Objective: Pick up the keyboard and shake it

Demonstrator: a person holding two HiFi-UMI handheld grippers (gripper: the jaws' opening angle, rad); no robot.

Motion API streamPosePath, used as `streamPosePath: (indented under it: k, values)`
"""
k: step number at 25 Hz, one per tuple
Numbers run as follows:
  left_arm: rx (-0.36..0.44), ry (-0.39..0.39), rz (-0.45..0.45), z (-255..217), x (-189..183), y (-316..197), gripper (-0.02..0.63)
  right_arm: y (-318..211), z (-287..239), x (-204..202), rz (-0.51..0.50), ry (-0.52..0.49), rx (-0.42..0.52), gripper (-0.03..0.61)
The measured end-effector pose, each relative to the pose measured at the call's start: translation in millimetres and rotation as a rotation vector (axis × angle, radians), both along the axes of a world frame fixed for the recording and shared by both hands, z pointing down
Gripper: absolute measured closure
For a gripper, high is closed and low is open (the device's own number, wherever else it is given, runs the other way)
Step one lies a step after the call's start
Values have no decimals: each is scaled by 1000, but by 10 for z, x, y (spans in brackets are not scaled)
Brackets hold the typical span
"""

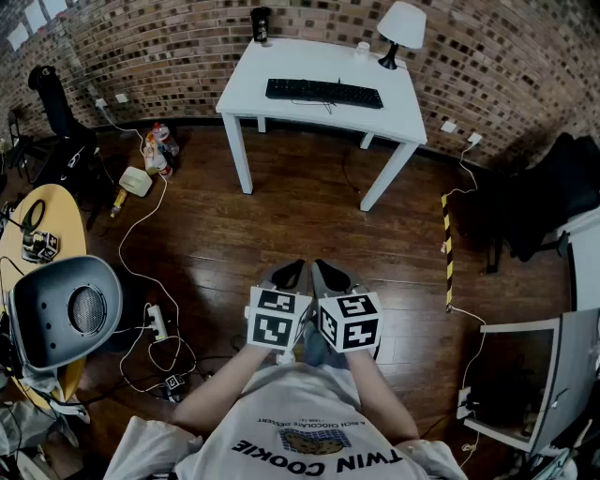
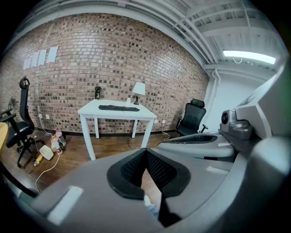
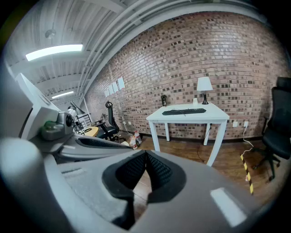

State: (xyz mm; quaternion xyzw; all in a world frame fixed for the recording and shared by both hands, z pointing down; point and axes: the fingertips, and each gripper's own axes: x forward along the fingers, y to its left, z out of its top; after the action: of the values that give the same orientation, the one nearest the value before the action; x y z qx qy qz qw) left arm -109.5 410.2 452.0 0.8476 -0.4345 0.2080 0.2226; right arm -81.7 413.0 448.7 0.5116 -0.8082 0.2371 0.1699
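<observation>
The keyboard [image 1: 323, 92] lies crosswise on the white worktop [image 1: 405, 120], far ahead of the left gripper [image 1: 289, 273] and right gripper [image 1: 325, 275], both jaws pressed together.

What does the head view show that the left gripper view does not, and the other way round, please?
Only the head view: the person's shirt, the marker cubes on the left hand-held gripper and the right hand-held gripper, the yellow-and-black floor strip and the grey seat shell.
Only the left gripper view: the ceiling light, the sheets of paper on the wall, and the left hand-held gripper's pads closed together on nothing.
Both: the white table with the black keyboard and lamp on it, the brick wall and the wooden floor.
</observation>
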Motion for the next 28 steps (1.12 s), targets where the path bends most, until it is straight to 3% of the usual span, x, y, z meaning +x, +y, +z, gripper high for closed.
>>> streamPosePath:
  k: [18,28]
  values:
    - [50,-78,-61,-16,866,-2093,607,-2053,14,879,-80,-27,27,577]
    - [67,-111,-86,-67,1071,-2719,607,-2700,0,1087,-106,-58,36,577]
